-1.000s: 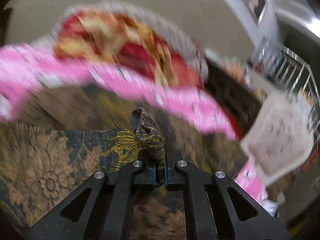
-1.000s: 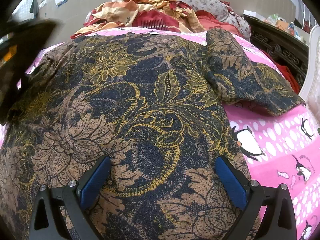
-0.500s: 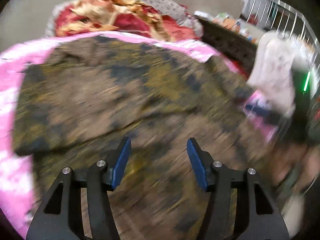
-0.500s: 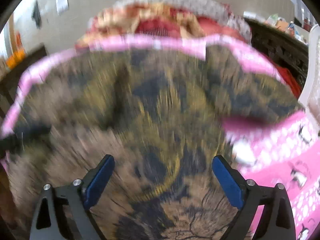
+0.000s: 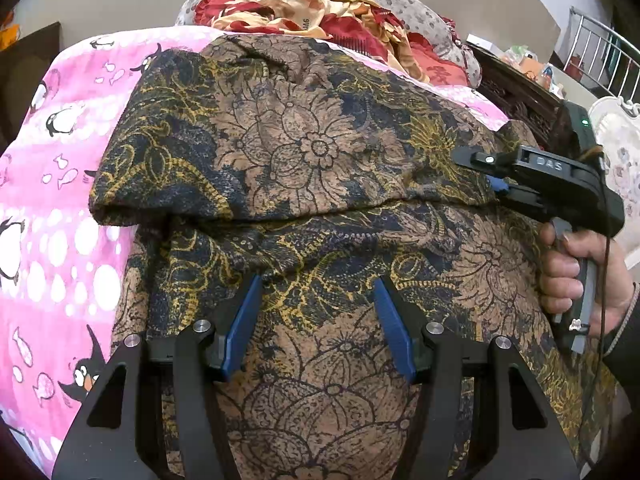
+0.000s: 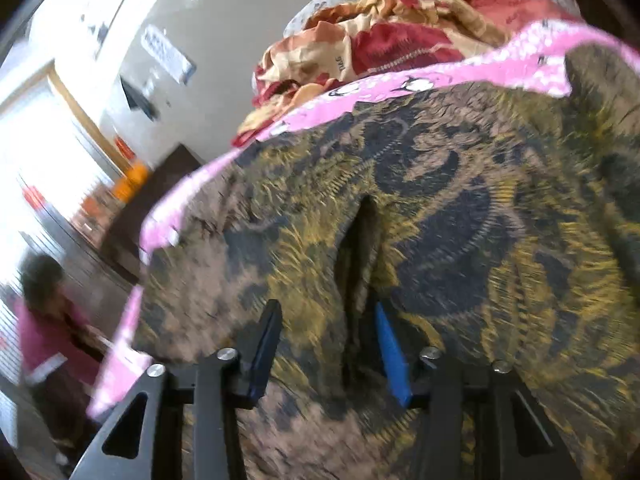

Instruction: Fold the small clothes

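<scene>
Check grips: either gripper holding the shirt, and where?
Left gripper holds nothing, jaws open over the shirt. Right gripper is closing around a raised fold of it; not clearly pinched yet.

Two bits of lettering can be made out. The black body of the right tool (image 5: 496,184), seen from the left wrist view, carries raised letters that read "DAS" on its side. On the crumpled red and cream cloth (image 5: 304,4) heaped at the head of the bed there is a short dark print; it looks like "0AA6" or similar, turned on its side, and I cannot read it for certain. The same print shows in the right wrist view but is blurred. A white notice on the wall (image 6: 168,54) is too blurred to read.
</scene>
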### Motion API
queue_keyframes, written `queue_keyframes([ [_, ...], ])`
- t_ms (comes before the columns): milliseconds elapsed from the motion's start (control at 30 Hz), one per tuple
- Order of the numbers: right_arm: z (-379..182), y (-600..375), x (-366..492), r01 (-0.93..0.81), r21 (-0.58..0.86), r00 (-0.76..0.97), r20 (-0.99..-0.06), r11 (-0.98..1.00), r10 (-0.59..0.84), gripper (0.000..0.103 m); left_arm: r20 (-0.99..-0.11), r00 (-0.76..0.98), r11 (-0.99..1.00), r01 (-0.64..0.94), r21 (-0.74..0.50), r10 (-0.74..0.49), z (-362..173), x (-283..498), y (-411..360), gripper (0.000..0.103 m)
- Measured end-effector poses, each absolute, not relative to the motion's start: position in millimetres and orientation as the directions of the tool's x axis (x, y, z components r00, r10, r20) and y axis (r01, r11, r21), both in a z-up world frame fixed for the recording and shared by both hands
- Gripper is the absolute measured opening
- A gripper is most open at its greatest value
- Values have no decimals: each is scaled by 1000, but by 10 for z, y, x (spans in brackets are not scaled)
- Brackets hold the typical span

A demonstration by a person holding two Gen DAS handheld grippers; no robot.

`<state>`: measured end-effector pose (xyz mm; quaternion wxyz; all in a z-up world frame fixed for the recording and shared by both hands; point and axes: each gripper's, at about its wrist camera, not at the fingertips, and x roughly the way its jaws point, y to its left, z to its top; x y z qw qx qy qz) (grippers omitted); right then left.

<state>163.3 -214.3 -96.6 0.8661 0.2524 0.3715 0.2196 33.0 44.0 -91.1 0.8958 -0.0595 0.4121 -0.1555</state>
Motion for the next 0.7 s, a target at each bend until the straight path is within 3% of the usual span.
queue_keyframes([
  [133,-999,-2070,1701,-173,599,633,-540,782,554,10,-719,612,944,229,-238,-330,-898,346,428,58],
  [200,-920,-2094,1666,-166,584,659,-534,795,530,5,-719,612,944,229,-237,-329,-899,346,417,58],
  [433,-569,-2697,1511,-112,500,713,-562,859,420,4,-720,612,945,227,-236,-327,-887,343,427,58],
  [700,-746,-3280,1287,15,475,676,-653,880,341,4,-720,612,944,226,-239,-329,-885,341,428,58],
])
